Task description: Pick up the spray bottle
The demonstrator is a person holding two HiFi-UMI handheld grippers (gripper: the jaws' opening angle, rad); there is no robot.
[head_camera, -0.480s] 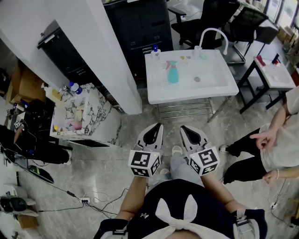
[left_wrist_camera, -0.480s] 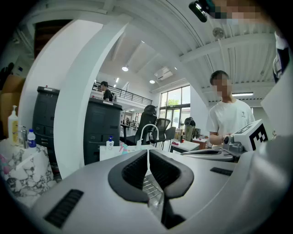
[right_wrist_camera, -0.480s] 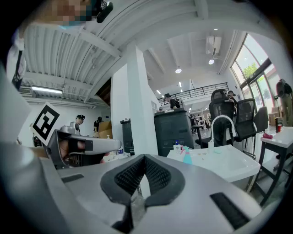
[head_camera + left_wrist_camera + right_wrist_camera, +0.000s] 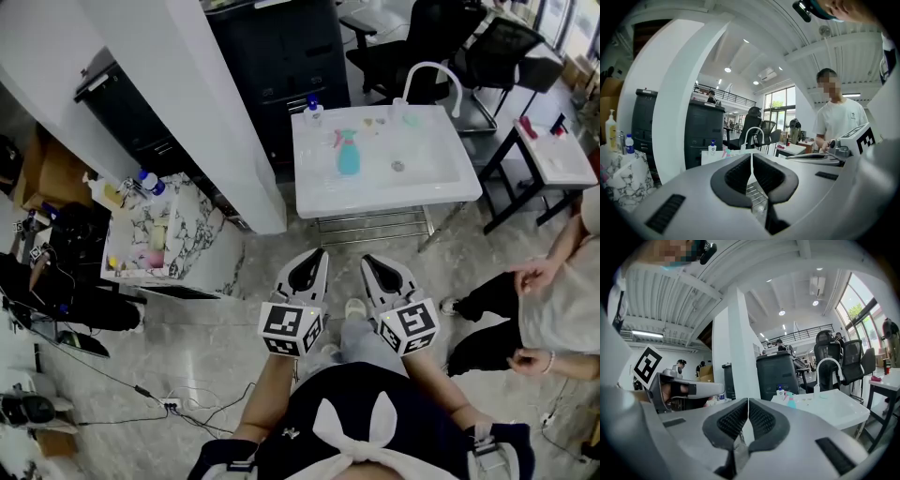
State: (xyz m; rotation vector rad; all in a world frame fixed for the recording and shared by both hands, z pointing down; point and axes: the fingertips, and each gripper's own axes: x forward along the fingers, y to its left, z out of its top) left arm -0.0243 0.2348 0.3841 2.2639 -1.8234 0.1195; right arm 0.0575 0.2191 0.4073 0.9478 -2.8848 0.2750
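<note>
1. Head view: the spray bottle (image 4: 348,153) has a teal body and a pink trigger head. It sits in the left half of the white sink (image 4: 441,190), near a small blue-capped bottle (image 4: 312,108) on the back rim.
2. Same view: the left gripper (image 4: 314,255) and right gripper (image 4: 375,261) are side by side low in the frame, tips aimed toward the sink. Both are well apart from the spray bottle, with bare floor (image 4: 216,323) between.
3. Left gripper view: the jaws are pressed together with nothing between them. The spray bottle (image 4: 725,152) is a small pink-and-teal speck far ahead, just left of the jaw line.
4. Right gripper view: these jaws meet too, and they are empty. The spray bottle (image 4: 790,401) stands out ahead and to the right of the tips, on the sink's near-left corner.
5. Room to move: the white pillar (image 4: 216,112) crowds the left side and a person (image 4: 562,300) stands off to the right. The floor straight ahead runs open to the sink's front edge.
</note>
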